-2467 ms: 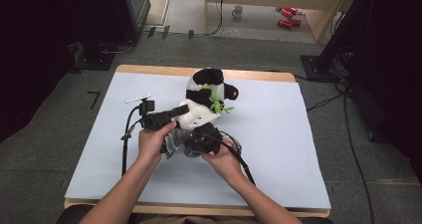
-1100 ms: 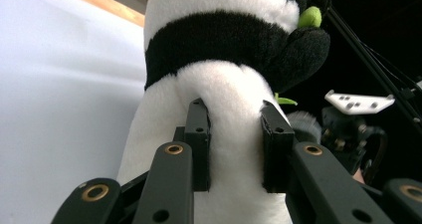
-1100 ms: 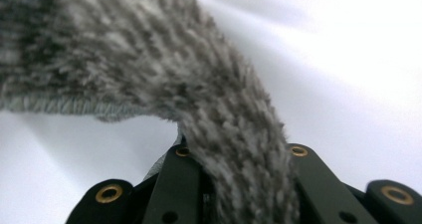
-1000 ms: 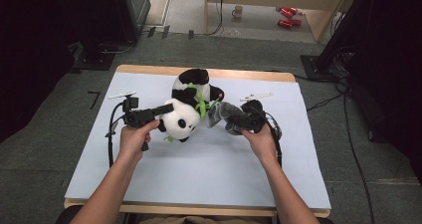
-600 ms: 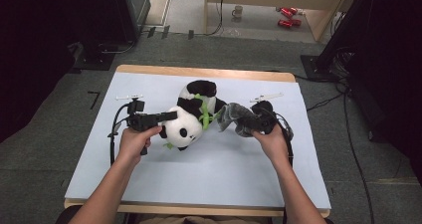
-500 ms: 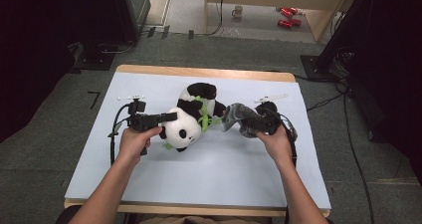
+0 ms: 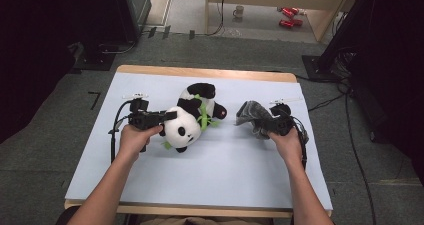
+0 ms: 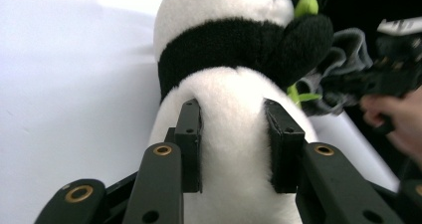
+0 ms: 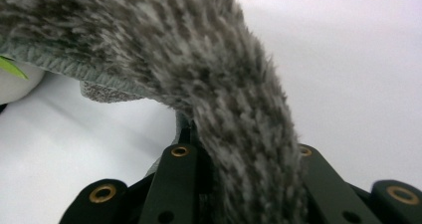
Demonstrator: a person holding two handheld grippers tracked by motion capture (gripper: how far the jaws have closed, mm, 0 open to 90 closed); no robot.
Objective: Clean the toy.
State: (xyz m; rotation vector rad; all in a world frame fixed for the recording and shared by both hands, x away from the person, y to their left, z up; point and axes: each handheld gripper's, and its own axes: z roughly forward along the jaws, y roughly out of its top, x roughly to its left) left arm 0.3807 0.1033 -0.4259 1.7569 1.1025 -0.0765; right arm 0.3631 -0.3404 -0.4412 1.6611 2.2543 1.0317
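Note:
A black-and-white plush panda [image 7: 190, 117] with green leaves lies on its side on the pale blue table sheet [image 7: 200, 180]. My left gripper [image 7: 169, 116] grips its white head from the left. In the left gripper view the pads [image 8: 191, 144] still dent the white plush [image 8: 234, 84], though the jaws have just been opening. A fuzzy grey cloth [image 7: 250, 114] hangs from my right gripper [image 7: 261, 126], to the right of the panda and apart from it. In the right gripper view the cloth [image 9: 209, 59] drapes over the jaws of that gripper [image 9: 239, 157], pinched between them.
Small white tags lie on the sheet at the back left [image 7: 135, 95] and back right [image 7: 281, 101]. Black cables trail from both grippers. Beyond the table's far wooden edge [image 7: 200, 72], a mug [image 7: 240, 11] and red items [image 7: 287, 16] sit on the floor.
My right gripper has carried the grey cloth to the right, off the panda, opening a gap between them. The panda has settled slightly lower. The left hand has stayed put.

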